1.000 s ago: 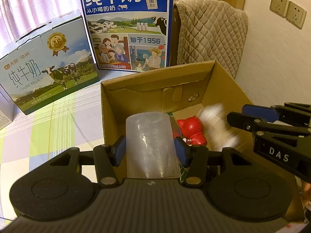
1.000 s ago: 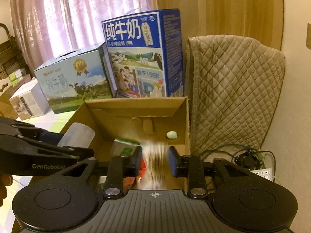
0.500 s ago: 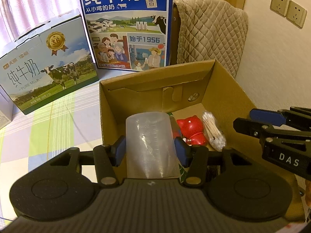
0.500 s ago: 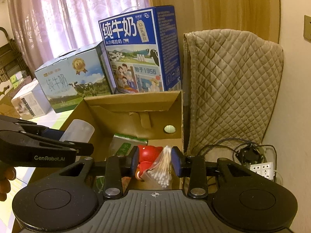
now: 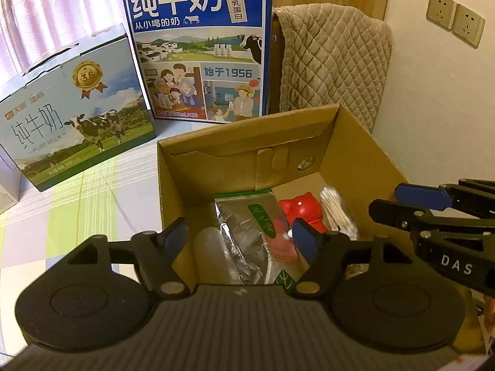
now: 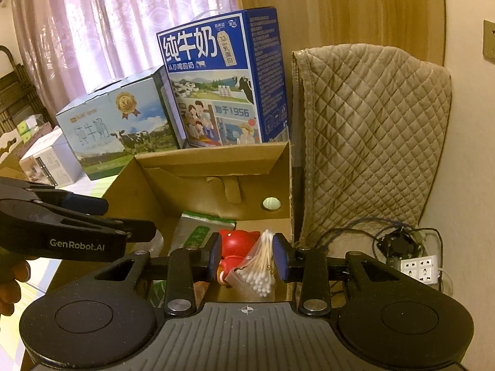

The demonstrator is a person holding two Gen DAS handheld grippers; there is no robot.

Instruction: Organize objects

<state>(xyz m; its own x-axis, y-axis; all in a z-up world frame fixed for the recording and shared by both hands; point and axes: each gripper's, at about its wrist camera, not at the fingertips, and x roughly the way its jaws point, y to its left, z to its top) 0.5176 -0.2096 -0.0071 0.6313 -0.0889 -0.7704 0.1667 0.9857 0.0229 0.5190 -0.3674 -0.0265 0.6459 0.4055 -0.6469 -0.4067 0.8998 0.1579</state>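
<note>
An open cardboard box [image 5: 247,133] holds a foil tea packet [image 5: 247,232], a red toy [image 5: 301,210] and a bag of cotton swabs [image 5: 335,213]. A translucent measuring cup [image 5: 207,247] lies on its side in the box's left part. My left gripper [image 5: 241,235] hovers open above the cup and packet, holding nothing. In the right wrist view my right gripper [image 6: 246,255] is open over the swab bag [image 6: 260,275] and red toy [image 6: 238,244], both resting in the box [image 6: 216,157]. Each gripper shows in the other's view: right gripper [image 5: 386,199], left gripper [image 6: 128,218].
Two milk cartons stand behind the box, a tall blue one [image 5: 198,46] and a pale one [image 5: 77,108]. A quilted cover [image 6: 371,139] rises to the right, with a power strip [image 6: 420,267] and cables below. The cloth-covered table [image 5: 92,191] spreads left.
My left gripper has opened and the measuring cup it held now lies in the box. The swab bag fell from my right gripper and has settled beside the red toy.
</note>
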